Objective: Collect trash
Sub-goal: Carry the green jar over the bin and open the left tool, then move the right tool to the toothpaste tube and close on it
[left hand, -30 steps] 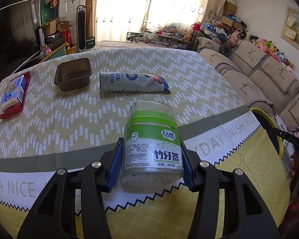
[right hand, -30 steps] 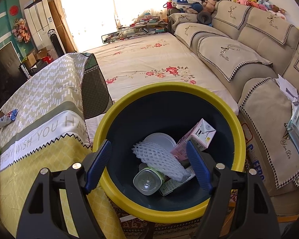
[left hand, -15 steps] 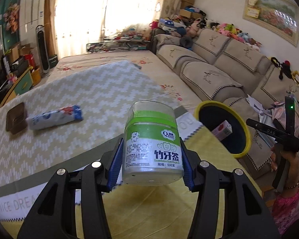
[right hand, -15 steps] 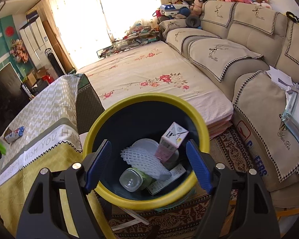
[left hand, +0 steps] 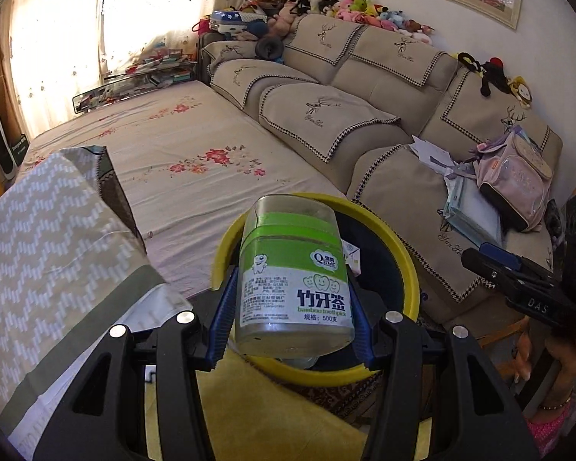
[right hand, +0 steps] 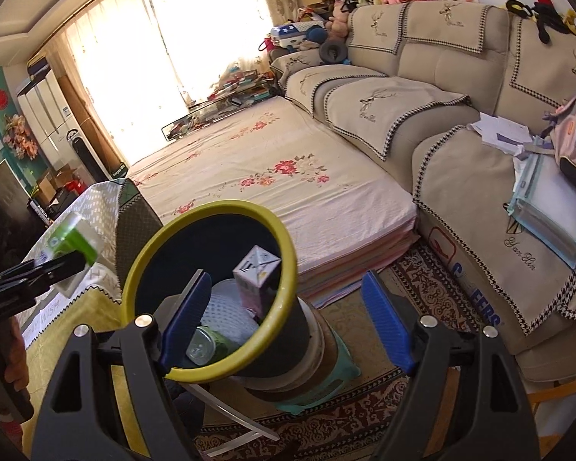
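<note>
Toothpick jar (left hand: 293, 276), clear plastic with green band and label, clamped between the blue pads of the left gripper (left hand: 292, 319); jar upright with a slight lean, carried off the table. In the left wrist view it sits in front of the yellow-rimmed bin (left hand: 411, 269), covering much of the opening. From the right wrist view the same jar shows at far left, blurred, held to the left of the bin (right hand: 280, 299) and above the edge of the tablecloth (right hand: 96, 299); whether it is over the rim I cannot tell. Bin has a dark inside and stands on a teal stool (right hand: 341, 368) on a patterned rug (right hand: 422, 280). Inside the bin: a pink carton (right hand: 255, 280) standing on end, a white foam net (right hand: 226, 311), a small clear jar with green label (right hand: 207, 344). Right gripper (right hand: 288, 322) released, jaws wide and just now opening a little further, nothing between them; its left pad lies in front of the bin's opening, its right pad over the rug. The yellow part of the tablecloth (left hand: 257, 415) lies under the left gripper. Beyond the bin: a floral mattress (right hand: 272, 188), a beige sofa (right hand: 460, 123), and a hand (left hand: 556, 361) on the right gripper's handle.
</note>
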`<control>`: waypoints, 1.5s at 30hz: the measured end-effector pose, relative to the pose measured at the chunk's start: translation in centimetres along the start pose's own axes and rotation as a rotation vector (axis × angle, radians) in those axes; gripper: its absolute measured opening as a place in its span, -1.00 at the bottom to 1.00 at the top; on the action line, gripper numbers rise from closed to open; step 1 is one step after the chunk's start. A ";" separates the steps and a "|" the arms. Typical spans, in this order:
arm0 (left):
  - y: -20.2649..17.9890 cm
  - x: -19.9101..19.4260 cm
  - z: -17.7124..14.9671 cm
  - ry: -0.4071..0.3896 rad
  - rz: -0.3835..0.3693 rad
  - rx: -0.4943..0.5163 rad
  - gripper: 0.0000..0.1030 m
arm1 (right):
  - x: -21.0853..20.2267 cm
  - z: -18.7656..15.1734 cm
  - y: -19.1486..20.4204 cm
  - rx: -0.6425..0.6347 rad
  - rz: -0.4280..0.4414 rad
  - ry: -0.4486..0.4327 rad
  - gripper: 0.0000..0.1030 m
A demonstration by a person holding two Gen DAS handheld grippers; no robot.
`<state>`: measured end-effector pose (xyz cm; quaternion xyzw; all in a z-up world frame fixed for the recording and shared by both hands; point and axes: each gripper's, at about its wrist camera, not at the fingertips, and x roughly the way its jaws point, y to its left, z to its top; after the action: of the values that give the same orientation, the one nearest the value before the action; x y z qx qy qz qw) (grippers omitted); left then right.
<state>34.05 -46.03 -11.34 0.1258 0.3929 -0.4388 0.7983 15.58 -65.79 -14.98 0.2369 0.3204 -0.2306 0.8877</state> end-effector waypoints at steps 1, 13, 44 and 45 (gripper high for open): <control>-0.3 0.9 0.2 0.007 -0.010 -0.001 0.01 | 0.1 0.0 -0.4 0.006 -0.002 0.003 0.48; 3.0 -4.6 -1.3 -0.171 0.016 -0.130 0.80 | 1.5 -0.9 0.9 -0.016 0.028 0.049 0.50; 29.5 -26.7 -23.8 -0.361 0.537 -0.595 0.86 | 5.7 -3.5 37.2 -0.790 0.488 0.186 0.56; 29.5 -26.7 -23.8 -0.363 0.547 -0.593 0.86 | 6.1 -4.1 38.8 -0.831 0.509 0.189 0.56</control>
<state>37.13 0.20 -11.60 -0.0885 0.3074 -0.0947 0.9427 39.65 -34.75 -11.31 -0.0467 0.3964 0.1630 0.9023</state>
